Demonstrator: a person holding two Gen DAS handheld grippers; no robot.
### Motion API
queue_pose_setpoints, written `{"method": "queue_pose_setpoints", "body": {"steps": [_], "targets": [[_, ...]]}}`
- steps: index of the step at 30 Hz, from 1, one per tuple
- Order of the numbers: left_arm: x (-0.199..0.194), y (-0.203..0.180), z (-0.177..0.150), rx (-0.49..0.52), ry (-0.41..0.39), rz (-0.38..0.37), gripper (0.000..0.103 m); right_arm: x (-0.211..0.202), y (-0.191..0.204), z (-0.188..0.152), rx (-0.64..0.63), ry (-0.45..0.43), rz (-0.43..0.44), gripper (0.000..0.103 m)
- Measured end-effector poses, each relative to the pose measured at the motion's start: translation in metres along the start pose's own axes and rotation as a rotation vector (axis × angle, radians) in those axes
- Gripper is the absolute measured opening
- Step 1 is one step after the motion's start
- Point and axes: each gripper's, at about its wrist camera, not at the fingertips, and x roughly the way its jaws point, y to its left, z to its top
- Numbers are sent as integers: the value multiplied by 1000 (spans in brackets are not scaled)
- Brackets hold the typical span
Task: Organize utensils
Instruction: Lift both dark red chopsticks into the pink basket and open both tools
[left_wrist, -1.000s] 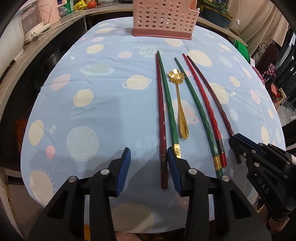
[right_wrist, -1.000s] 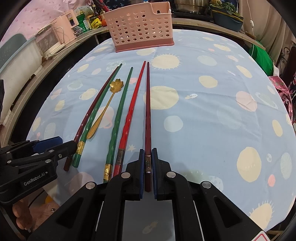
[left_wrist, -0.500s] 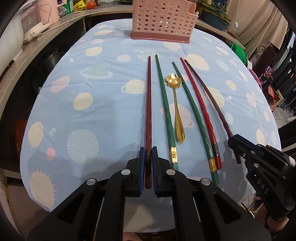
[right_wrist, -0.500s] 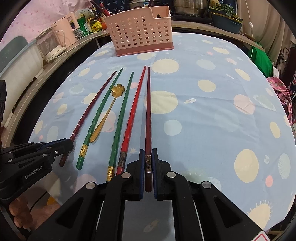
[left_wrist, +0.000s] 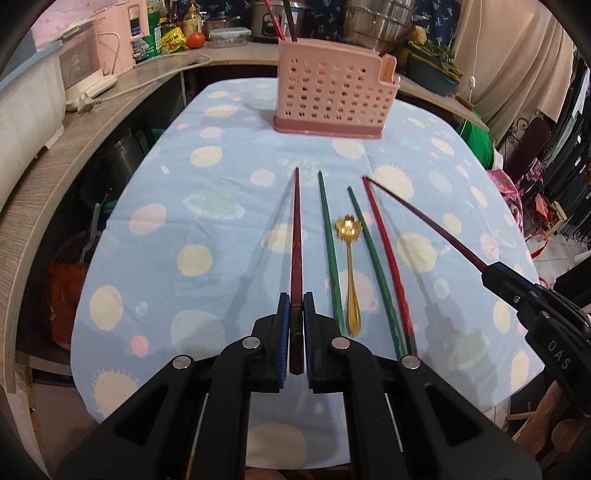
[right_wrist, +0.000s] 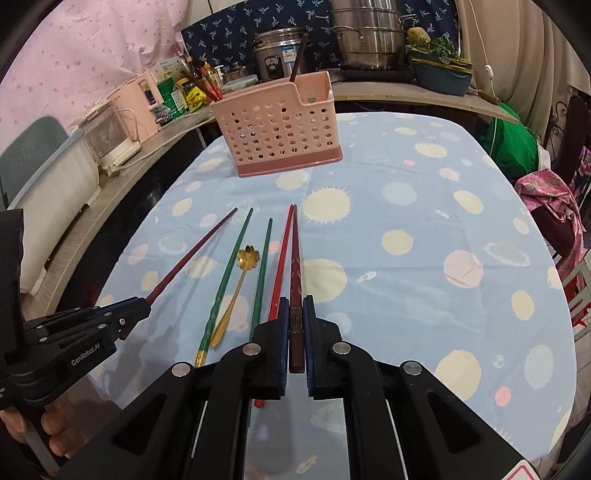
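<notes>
1. spreading under everything, the blue planet-print tablecloth (left_wrist: 207, 206) carries the pink utensil basket (left_wrist: 334, 99) at its far end.
2. left gripper (left_wrist: 294, 325) clamps a dark red chopstick (left_wrist: 295, 236) – raised, tip toward the basket.
3. right gripper (right_wrist: 294, 325) pinches another dark red chopstick (right_wrist: 294, 251) likewise.
4. between them lie two green chopsticks (left_wrist: 330, 251), a red chopstick (left_wrist: 388, 254) and a gold spoon (left_wrist: 349, 273).

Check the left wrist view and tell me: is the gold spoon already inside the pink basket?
No. The gold spoon lies flat on the tablecloth between two green chopsticks, well short of the pink basket.
</notes>
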Motion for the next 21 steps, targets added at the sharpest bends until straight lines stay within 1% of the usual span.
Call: {"method": "queue_pose_setpoints", "body": {"steps": [5, 13, 21], "targets": [[-19, 4, 26, -24, -69, -19, 7, -14, -7, 27, 36, -61, 23, 7], [-44, 7, 74, -41, -183, -19, 7, -35, -11, 73, 32, -170, 28, 7], [-63, 6, 117, -45, -271, -22, 7, -46, -11, 106, 22, -244, 31, 7]]}}
